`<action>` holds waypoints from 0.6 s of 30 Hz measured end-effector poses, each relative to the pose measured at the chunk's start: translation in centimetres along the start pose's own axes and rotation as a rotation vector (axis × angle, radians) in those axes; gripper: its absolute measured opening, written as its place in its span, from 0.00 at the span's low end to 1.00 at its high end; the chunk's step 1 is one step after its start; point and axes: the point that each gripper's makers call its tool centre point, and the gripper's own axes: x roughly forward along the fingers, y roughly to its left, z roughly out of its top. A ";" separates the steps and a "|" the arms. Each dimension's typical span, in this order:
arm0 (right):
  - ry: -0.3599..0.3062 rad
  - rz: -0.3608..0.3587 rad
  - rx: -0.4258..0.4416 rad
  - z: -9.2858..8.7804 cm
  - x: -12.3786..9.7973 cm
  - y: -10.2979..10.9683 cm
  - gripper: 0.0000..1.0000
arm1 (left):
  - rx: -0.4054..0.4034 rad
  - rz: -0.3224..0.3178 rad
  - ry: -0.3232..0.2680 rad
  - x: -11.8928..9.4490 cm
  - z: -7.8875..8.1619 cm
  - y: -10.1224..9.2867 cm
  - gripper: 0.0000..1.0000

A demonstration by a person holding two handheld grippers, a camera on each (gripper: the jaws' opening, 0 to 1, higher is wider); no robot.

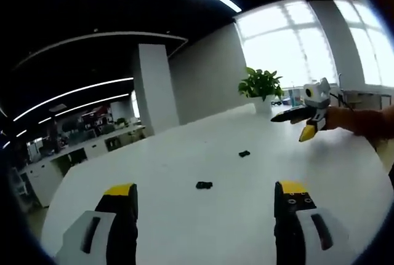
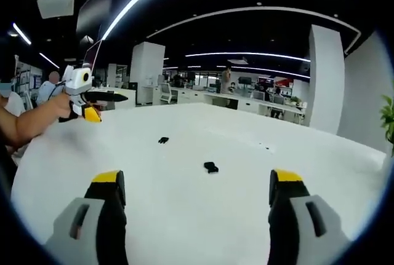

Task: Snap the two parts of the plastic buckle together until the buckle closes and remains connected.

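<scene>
While both grippers (image 1: 204, 200) (image 2: 198, 188) hold their jaws wide and empty, two buckle parts (image 1: 204, 185) (image 1: 244, 153) lie apart mid-desk (image 1: 184, 228), details too small to discern.

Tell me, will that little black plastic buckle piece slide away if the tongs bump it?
Probably. The near small black plastic buckle piece looks tiny and light, lying loose on the smooth glossy white table, so a nudge may skid it. It lies low and flat, so it likely won't roll.

two black buckle parts (image 1: 204, 185) (image 1: 244, 153) on one white table (image 1: 184, 154); one potted plant (image 1: 261, 87).
</scene>
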 end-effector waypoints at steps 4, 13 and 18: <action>0.014 -0.005 -0.001 -0.3 0.6 -0.4 0.97 | -0.004 -0.015 0.006 0.5 -0.1 0.1 0.96; 0.042 -0.025 0.039 -1.0 1.1 -1.0 0.93 | -0.008 -0.002 0.029 2.0 -0.4 0.0 0.95; 0.061 -0.027 0.039 -1.3 2.0 -1.7 0.89 | 0.003 0.002 0.040 2.7 -0.5 0.4 0.94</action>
